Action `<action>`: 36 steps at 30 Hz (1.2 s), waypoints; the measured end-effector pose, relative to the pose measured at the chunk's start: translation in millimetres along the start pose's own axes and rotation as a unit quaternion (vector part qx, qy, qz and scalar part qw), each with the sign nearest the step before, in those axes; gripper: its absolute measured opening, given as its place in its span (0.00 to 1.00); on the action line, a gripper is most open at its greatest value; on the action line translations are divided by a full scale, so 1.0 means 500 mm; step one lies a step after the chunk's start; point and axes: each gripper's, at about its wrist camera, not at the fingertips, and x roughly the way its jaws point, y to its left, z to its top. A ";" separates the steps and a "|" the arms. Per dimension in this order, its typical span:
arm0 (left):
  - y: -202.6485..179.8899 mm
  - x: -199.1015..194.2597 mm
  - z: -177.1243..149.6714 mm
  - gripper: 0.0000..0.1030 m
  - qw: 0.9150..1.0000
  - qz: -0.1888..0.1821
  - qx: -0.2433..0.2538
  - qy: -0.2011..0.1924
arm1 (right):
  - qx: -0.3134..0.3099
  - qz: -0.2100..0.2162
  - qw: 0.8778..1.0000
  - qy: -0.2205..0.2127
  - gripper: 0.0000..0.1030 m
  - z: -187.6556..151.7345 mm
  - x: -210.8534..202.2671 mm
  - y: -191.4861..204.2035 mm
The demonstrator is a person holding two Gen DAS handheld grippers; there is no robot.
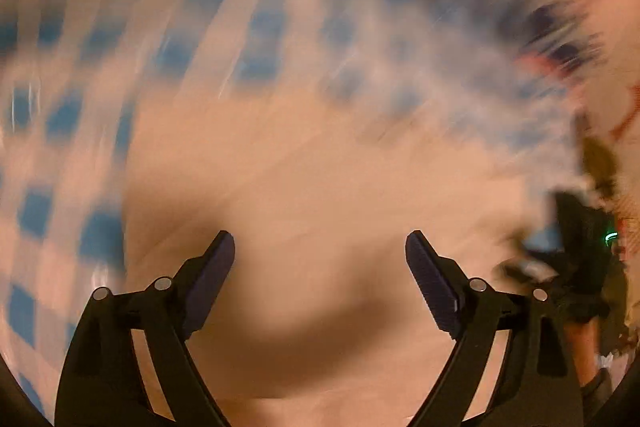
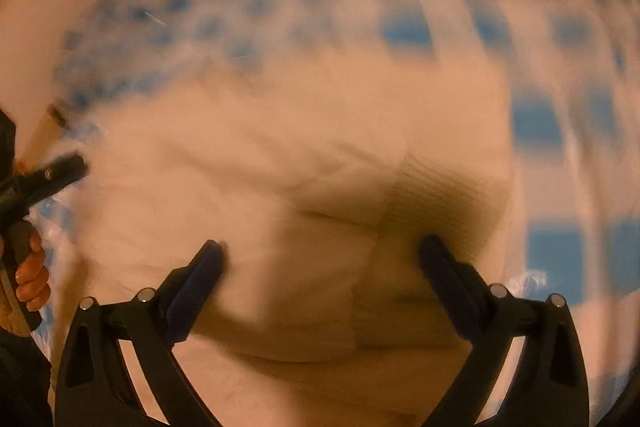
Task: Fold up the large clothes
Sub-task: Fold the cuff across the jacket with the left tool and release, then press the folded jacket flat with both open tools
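A large pale cream garment [image 1: 320,187] lies spread on a blue-and-white checked cloth [image 1: 64,75]. Both views are smeared by motion. My left gripper [image 1: 320,247] hangs above the garment, its jaws wide apart and nothing between them. In the right wrist view the same garment [image 2: 280,187] shows folds and a ribbed hem or cuff [image 2: 440,195]. My right gripper [image 2: 320,251] is open over that ribbed part, holding nothing. The left gripper [image 2: 60,171] also shows at the left edge of the right wrist view, with a hand [image 2: 32,279] on its handle.
The checked cloth [image 2: 560,131] covers the surface around the garment on the far and outer sides. Dark blurred clutter [image 1: 560,27] sits at the far right of the left wrist view. The right gripper's dark body [image 1: 580,247] appears at that view's right edge.
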 end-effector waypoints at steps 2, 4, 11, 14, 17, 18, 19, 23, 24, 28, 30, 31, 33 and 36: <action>0.026 0.035 -0.025 0.68 1.000 -0.003 0.011 0.011 | -0.001 0.004 1.000 -0.015 0.90 -0.010 -0.023 -0.001; 0.019 0.015 -0.025 0.68 1.000 0.008 0.015 -0.003 | -0.016 -0.039 0.999 -0.028 0.90 -0.001 -0.068 0.032; -0.061 -0.065 0.041 0.72 0.994 0.015 0.051 -0.095 | -0.097 -0.070 0.991 -0.064 0.91 0.071 -0.067 0.152; -0.043 0.039 0.066 0.72 0.996 0.051 0.051 -0.047 | -0.092 -0.116 0.989 -0.003 0.92 0.097 0.065 0.103; -0.015 0.114 0.062 0.71 0.998 0.048 0.046 -0.023 | -0.056 -0.097 0.994 -0.002 0.92 0.109 0.109 0.068; -0.022 0.111 0.054 0.71 0.997 0.053 0.049 -0.025 | -0.067 -0.110 0.992 0.004 0.92 0.110 0.113 0.078; -0.032 0.105 0.048 0.71 0.996 0.059 0.054 -0.029 | -0.081 -0.118 0.990 0.011 0.92 0.108 0.111 0.085; -0.070 -0.002 0.007 0.72 0.980 0.119 0.110 -0.112 | -0.122 -0.128 0.981 -0.075 0.92 0.081 -0.012 0.116; -0.074 -0.022 0.002 0.76 0.974 0.140 0.119 -0.134 | -0.137 -0.153 0.974 -0.100 0.92 0.075 -0.036 0.122; -0.055 0.006 0.002 0.81 0.970 0.181 0.122 -0.111 | -0.104 -0.212 0.972 0.002 0.93 0.089 0.061 0.039; -0.033 0.056 0.000 0.83 0.974 0.179 0.120 -0.074 | -0.055 -0.169 0.984 0.011 0.93 0.085 0.084 -0.013; -0.025 0.067 -0.005 0.83 0.975 0.177 0.115 -0.069 | -0.046 -0.163 0.986 0.007 0.93 0.084 0.081 -0.019; -0.030 0.059 -0.011 0.83 0.972 0.187 0.122 -0.074 | -0.066 -0.182 0.981 0.009 0.93 0.082 0.073 -0.003; -0.066 0.013 -0.036 0.82 0.954 0.224 0.158 -0.118 | -0.075 -0.195 0.978 -0.019 0.93 0.080 0.008 0.022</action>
